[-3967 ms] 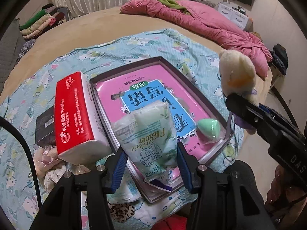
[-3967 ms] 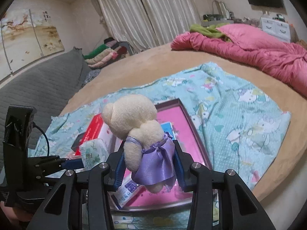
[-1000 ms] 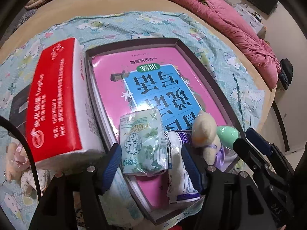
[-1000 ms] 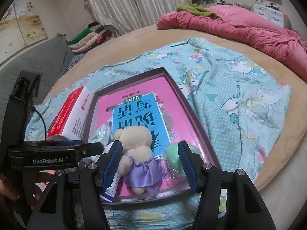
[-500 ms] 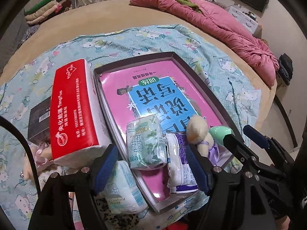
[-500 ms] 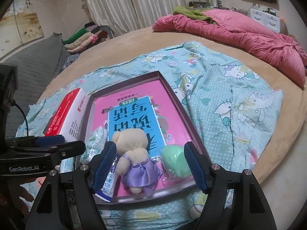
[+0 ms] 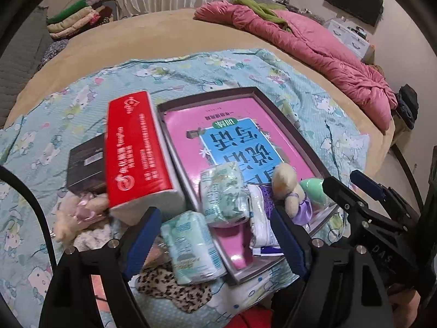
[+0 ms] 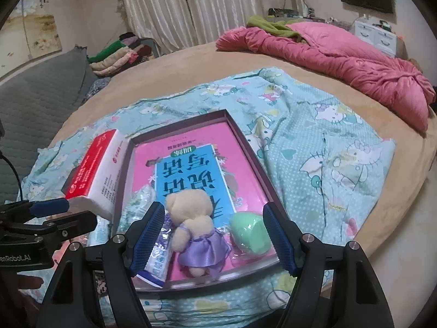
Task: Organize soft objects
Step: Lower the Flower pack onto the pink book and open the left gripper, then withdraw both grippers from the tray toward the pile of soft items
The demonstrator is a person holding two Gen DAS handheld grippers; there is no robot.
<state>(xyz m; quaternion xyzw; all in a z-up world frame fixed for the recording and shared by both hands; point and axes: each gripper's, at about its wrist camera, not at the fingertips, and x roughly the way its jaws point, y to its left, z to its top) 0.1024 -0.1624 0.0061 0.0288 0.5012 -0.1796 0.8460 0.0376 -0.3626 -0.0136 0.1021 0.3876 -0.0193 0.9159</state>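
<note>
Two grippers hover over a shallow dark-rimmed tray [image 8: 247,147] that lies on a cartoon-print blue sheet [image 8: 327,164] on a round tan bed [image 8: 191,65]. The right gripper [image 8: 215,235] stands with its blue-padded jaws wide apart, just having opened further, with nothing pressed between the pads; a small cream teddy bear in a purple dress [image 8: 195,227] lies below them at the tray's near end, clear of both pads. Just right of the bear sits a mint-green egg-shaped sponge [image 8: 250,232], and to its left a white-and-purple tissue pack [image 8: 159,257]. The left gripper [image 7: 215,243] is likewise wide open and has just been opening, gripping nothing. A green floral tissue pack [image 7: 222,194] rests in the tray beside the purple one, while a second green pack [image 7: 191,246] lies outside the tray's near-left rim, on a leopard-print cloth [image 7: 174,292]. A red-and-white tissue box [image 7: 136,150] stands along the tray's left side, with a dark box [image 7: 86,164] beyond it.
</note>
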